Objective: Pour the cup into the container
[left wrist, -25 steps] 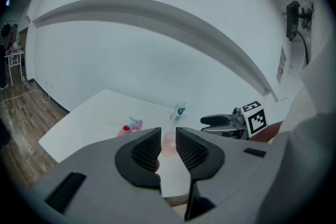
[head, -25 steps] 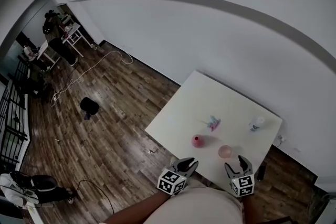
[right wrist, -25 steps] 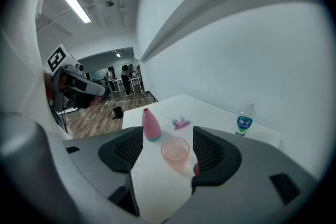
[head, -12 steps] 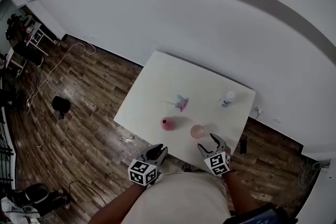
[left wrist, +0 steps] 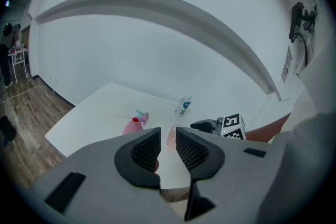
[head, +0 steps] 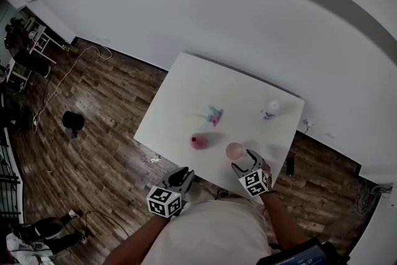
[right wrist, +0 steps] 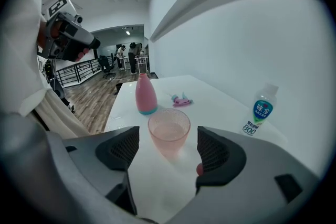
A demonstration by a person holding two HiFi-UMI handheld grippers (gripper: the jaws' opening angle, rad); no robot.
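1. We see our right claw (head: 247, 158) over the near edge of the table (head: 180, 96). Its jaws have just been opening and are released. The cup (right wrist: 169, 134) stands between them, with neither pad touching it.
2. The cup is pink and translucent, and it stands upright close to the near edge.
3. The pink container (head: 197, 141) stands upright by the same edge, further toward its left corner and apart from the cup.
4. Our left claw (left wrist: 168, 136) hangs just off the near edge, its jaws a narrow gap apart and grasping nothing.
5. A white bottle (head: 270, 110) stands toward the far right corner, and a pink-and-teal spray head (head: 214, 115) lies mid-table.
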